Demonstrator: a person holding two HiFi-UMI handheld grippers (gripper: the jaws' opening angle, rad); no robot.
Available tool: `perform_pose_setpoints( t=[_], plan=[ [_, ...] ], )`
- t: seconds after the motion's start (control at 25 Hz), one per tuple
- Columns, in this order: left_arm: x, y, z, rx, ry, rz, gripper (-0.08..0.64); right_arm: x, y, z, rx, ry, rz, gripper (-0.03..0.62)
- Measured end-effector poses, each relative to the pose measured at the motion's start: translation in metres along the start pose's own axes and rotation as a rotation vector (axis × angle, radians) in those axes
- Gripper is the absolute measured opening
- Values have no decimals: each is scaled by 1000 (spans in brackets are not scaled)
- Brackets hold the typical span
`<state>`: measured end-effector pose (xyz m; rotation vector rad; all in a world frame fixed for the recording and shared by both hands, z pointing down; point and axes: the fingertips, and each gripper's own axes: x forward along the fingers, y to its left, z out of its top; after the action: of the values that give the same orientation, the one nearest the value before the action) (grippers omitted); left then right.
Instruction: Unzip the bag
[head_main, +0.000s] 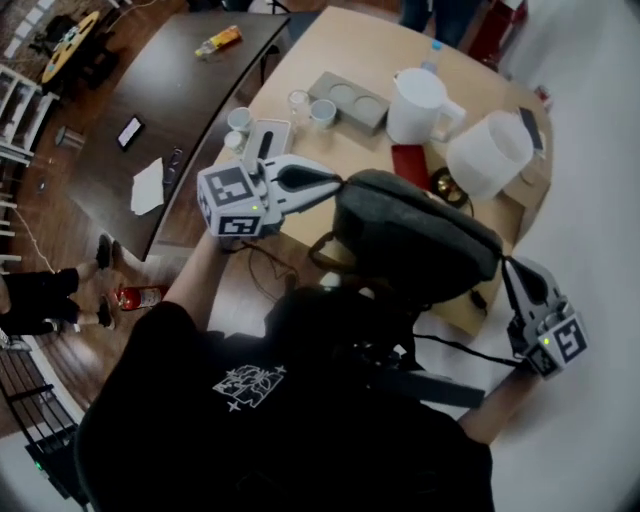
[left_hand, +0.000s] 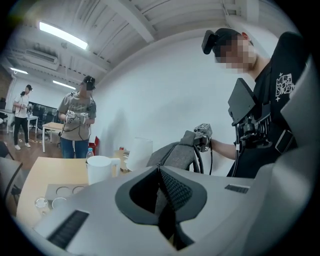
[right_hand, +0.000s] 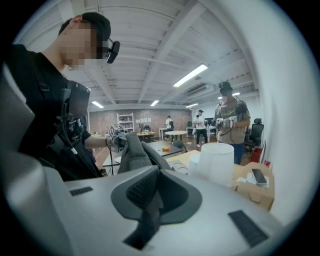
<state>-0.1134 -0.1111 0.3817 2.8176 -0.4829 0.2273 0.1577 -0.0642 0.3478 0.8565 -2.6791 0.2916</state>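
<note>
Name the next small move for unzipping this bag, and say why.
Probably draw the left gripper along the zip while the right gripper anchors: both look shut on opposite ends of the grey bag, which is stretched between them.

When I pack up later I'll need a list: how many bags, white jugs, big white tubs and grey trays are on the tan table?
grey bag: 1
white jug: 1
white tub: 1
grey tray: 1
Total: 4
</note>
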Motion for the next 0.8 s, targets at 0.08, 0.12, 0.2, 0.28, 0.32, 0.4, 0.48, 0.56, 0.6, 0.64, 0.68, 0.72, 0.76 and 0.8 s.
perform_pose_setpoints(
  t=[0.08, 0.12, 0.2, 0.28, 0.32, 0.4, 0.48, 0.56, 0.6, 0.64, 0.68, 0.72, 0.76, 0.8],
  plan=[
    [3, -5, -4, -32, -18, -12, 6, -6, -4, -11, 12, 0, -8, 21],
    [1, -6, -7, -44, -25, -6, 6, -5, -6, -15, 8, -2, -6, 21],
    [-5, -4, -13, -51, -31, 22, 6, 1, -9, -19, -8, -7, -3, 21],
    [-12, 0, -18, -45, -23, 52, 6, 6, -11, -21, -15, -17, -10, 21],
    [-15, 3, -21, -43, -19, 67, 6, 9, -11, -22, -5, -22, -13, 21],
    [-20, 8, -25, -51, -25, 90, 6, 12, -12, -26, 24, -38, -16, 21],
    [-19, 9, -27, -68, -46, 93, 6, 10, -13, -30, 50, -54, -33, 21],
    [-18, 10, -28, -87, -67, 84, 6, 5, -15, -35, 63, -59, -54, 21],
    [-19, 11, -28, -93, -74, 81, 6, 5, -15, -35, 63, -61, -58, 21],
    [-20, 12, -27, -94, -78, 83, 6, 5, -15, -36, 62, -64, -59, 21],
    [-20, 11, -27, -89, -77, 90, 6, 6, -15, -35, 60, -66, -60, 21],
    [-20, 11, -27, -78, -71, 102, 6, 8, -15, -36, 56, -68, -65, 21],
    [-20, 11, -27, -62, -62, 117, 6, 9, -15, -36, 49, -70, -78, 21],
    [-19, 12, -27, -46, -53, 130, 5, 10, -16, -36, 39, -71, -95, 21]
  ],
)
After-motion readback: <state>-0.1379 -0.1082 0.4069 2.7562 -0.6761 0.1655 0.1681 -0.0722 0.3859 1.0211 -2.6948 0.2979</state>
